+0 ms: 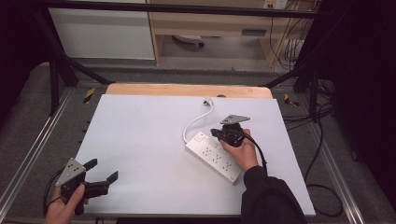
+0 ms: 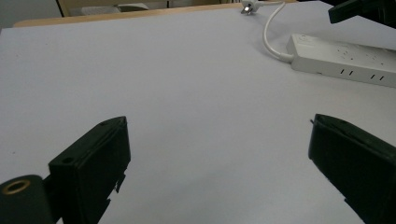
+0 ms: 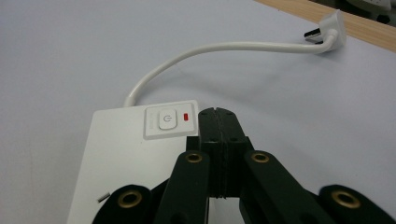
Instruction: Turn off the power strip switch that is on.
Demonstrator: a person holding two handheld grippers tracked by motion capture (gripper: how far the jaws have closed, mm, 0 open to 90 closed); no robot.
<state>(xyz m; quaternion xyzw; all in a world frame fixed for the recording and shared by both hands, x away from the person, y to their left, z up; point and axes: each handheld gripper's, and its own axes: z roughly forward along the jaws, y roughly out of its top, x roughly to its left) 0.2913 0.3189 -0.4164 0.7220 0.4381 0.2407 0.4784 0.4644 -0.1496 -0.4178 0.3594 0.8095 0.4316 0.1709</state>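
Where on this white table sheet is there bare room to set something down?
Bare: the wide stretch between the open left gripper and the white plastic power strip. Crowded: around the strip, its white cord and the shut right gripper.

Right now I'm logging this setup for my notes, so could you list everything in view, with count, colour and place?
Power strip: one, white, on the right half of the table, lying at a slant.
Power button: one, white, on the end of the strip where the cord leaves, with a small red mark beside it.
Cord: one, white, curving from the strip toward the far edge.
Plug: one, white, at the cord's end near the wooden edge.
Table: one, white top, wooden strip along the far side.
Left gripper: one, black, near left corner, jaws open, nothing between them.
Right gripper: one, black, jaws shut, tips just beside the power button.
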